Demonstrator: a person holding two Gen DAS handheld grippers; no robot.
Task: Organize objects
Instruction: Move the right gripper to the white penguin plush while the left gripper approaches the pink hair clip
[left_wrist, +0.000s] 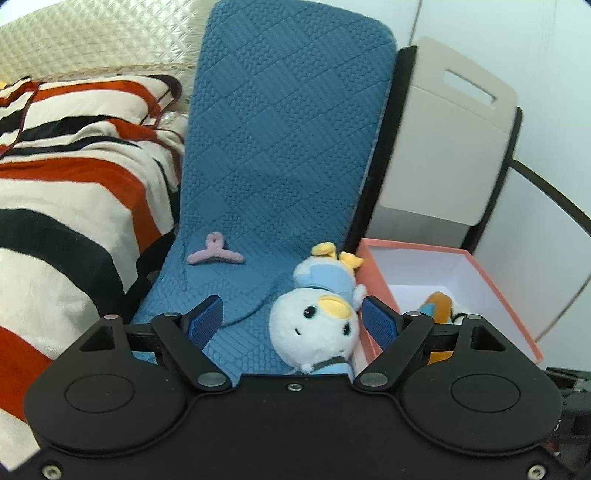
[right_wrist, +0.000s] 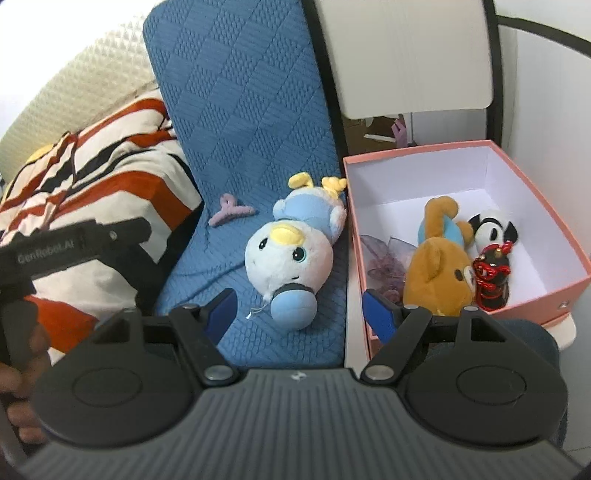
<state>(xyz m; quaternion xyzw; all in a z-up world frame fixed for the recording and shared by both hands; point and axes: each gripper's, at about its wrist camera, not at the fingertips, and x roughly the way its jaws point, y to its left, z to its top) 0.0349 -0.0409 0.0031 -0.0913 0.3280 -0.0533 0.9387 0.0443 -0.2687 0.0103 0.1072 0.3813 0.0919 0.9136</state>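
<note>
The left wrist camera looked low and close over the blue mat (left_wrist: 280, 147), with the penguin plush (left_wrist: 317, 321) just in front of its lens and only the near left corner of the pink box (left_wrist: 373, 254) in sight. The right wrist camera stood higher and further back, facing down into the pink box (right_wrist: 417, 153). Both views shared the blue mat (right_wrist: 236, 110), the penguin plush (right_wrist: 291, 247) and the striped blanket (left_wrist: 74, 184).

Blue quilted mat (left_wrist: 280, 147) lies long and narrow, running away from camera. Left of it, striped blanket (left_wrist: 70, 177) in red, black, cream, touching the mat edge. Cream quilted cover (left_wrist: 103, 40) behind the blanket. Right of the mat, beige panel with slot handle (left_wrist: 450, 129), black-framed. White wall (left_wrist: 517, 37) behind. Even, soft light.
</note>
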